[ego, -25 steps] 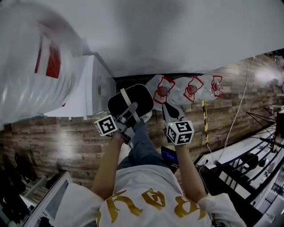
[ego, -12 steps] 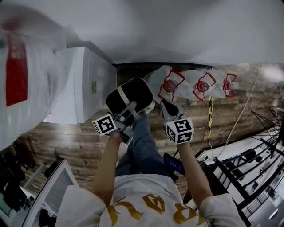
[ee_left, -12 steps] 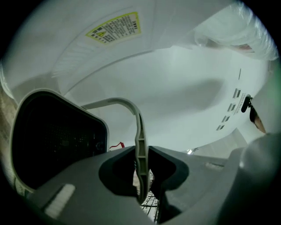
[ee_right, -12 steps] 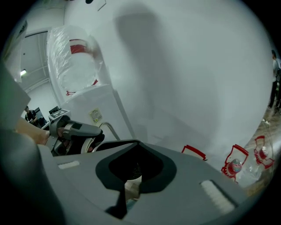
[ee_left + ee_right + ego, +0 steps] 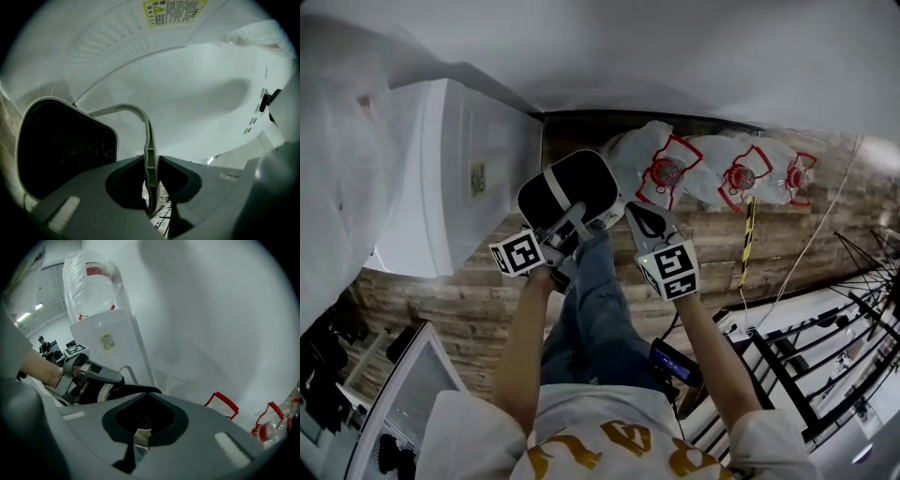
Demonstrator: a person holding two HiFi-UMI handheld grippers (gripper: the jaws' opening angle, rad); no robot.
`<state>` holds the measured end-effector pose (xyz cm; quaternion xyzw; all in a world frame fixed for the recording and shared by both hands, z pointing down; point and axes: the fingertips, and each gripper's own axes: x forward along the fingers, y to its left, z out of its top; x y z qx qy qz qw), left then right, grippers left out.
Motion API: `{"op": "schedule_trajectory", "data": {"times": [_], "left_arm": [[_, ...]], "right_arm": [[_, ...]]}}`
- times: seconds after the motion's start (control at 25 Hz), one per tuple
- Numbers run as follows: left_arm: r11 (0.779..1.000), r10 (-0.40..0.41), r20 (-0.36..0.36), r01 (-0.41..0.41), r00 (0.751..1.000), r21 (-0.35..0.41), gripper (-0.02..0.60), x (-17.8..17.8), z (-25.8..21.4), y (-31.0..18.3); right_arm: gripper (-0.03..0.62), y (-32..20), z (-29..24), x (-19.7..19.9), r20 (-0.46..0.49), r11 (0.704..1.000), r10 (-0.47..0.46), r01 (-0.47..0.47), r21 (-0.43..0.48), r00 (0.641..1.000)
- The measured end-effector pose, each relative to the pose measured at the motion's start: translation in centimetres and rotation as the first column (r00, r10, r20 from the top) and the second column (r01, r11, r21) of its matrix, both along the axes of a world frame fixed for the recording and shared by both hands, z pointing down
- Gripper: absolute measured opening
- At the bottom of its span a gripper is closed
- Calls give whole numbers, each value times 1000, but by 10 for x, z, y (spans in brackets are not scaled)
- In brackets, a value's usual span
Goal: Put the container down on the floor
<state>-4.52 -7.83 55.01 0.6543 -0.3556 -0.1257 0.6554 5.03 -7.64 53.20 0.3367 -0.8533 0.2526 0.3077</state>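
Observation:
The container [image 5: 567, 187] is a black tub with a white rim and a thin white handle [image 5: 565, 214]. It hangs in the air in front of the person's legs, above the wooden floor [image 5: 469, 309]. My left gripper [image 5: 565, 232] is shut on the handle [image 5: 149, 154], which stands edge-on between the jaws, and the tub's dark mouth [image 5: 65, 150] is at the left. My right gripper [image 5: 643, 218] hovers just right of the container, shut with nothing in it. From the right gripper view, the left gripper [image 5: 91, 373] and the container [image 5: 101, 392] show at the left.
A white water dispenser [image 5: 459, 178] stands close on the left, with a large clear bottle [image 5: 91, 282] on top. Three empty bottles with red labels [image 5: 722, 173] lie by the white wall. Yellow-black tape [image 5: 747, 239] and a dark metal rack [image 5: 825, 347] are at the right.
The view has swung toward the dispenser, which now fills more of the left. The held container and both grippers sit slightly higher and closer to it. The grip on the handle is unchanged.

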Motion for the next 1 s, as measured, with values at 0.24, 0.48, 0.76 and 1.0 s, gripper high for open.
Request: {"op": "schedule_trajectory", "data": {"times": [0.24,0.48,0.76,1.0], "left_arm": [[999,17,48,-15,999,-33,74,7,41,-1],[997,56,105,-49,993,-65,74,5,84,3],[995,58,120,-47,991,-88,74,1,122,1],[992,29,133,-13,991,-123,74,-9,159,2]], "right_arm": [[25,5,34,-13,-7,998,-53,53,-23,999],[25,15,73,-33,-40,993,-117,116,-32,992],[25,13,115,-43,-23,995,-71,69,-69,997],[25,7,149,-51,-12,994,-2,1,-112,1000]]}}
